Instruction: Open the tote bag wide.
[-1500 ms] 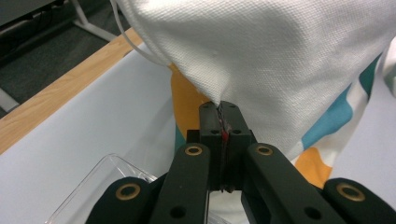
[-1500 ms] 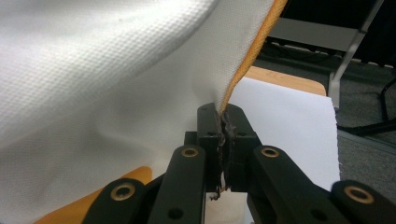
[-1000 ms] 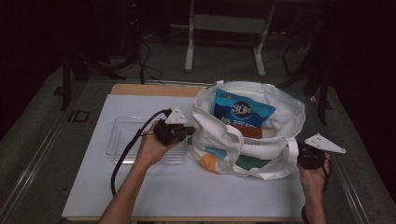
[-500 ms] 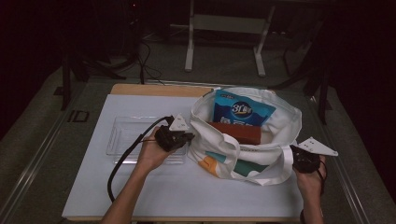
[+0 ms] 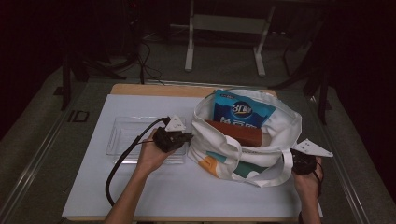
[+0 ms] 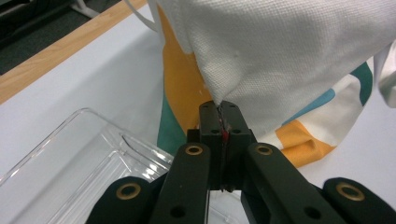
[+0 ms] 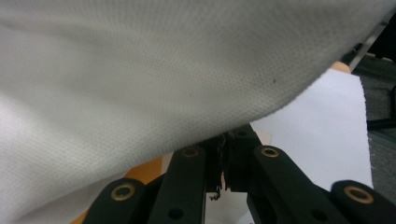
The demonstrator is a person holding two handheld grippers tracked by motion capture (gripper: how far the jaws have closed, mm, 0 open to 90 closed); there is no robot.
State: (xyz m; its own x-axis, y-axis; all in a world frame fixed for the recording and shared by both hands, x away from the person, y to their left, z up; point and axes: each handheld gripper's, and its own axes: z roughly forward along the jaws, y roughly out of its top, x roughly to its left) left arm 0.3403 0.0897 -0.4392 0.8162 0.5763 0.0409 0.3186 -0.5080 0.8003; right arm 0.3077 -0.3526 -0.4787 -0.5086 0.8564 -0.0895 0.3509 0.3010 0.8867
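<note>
Tote bag (image 5: 243,154) on surface (image 5: 140,200), clamped at opposite edges by left tool (image 5: 187,138) and right tool (image 5: 290,163).

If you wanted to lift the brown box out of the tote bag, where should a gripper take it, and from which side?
Probably from above, across the narrow width of the brown box. It lies flat and lengthwise in the open mouth of the tote bag, top face exposed, with the blue packet behind it. Its ends run under the cloth, so grip near the middle.

Tote bag (image 6: 299,51): coarse woven cloth, matt, white with printed colour patches. Tray (image 6: 79,163): clear glossy plastic. Worktop (image 5: 140,196): smooth matt white sheet over a wooden edge. Fingers (image 6: 211,122): matt black plastic.
</note>
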